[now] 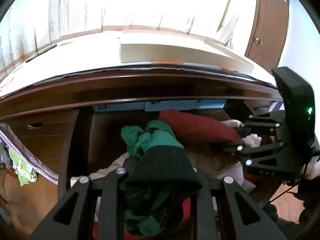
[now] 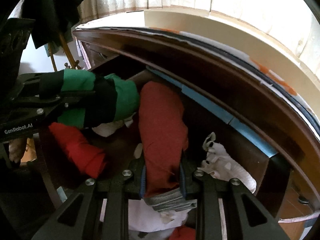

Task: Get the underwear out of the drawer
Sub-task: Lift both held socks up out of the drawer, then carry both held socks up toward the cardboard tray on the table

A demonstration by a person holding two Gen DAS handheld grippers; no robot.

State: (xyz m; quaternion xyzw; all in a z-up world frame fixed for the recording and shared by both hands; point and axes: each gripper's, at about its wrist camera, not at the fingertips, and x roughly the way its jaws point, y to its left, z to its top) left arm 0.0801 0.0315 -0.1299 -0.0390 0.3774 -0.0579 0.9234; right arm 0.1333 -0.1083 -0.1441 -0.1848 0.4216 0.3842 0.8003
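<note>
In the left wrist view, a green and black garment (image 1: 160,150) is clamped in the left gripper (image 1: 160,182), fingers nearly closed, above the open drawer (image 1: 84,140) under the desk (image 1: 80,56).

In the right wrist view, red underwear (image 2: 162,124) is pinched between the right gripper (image 2: 163,178) fingers, its long axis running away from them into the drawer.

Daylight through the curtain (image 1: 120,6) blows out white; drawer interior (image 1: 104,132) dim, fisheye edges warped.

Left gripper (image 1: 160,172) bottom centre, jaws clamped — right gripper (image 2: 163,178) bottom centre, jaws pinched shut.
</note>
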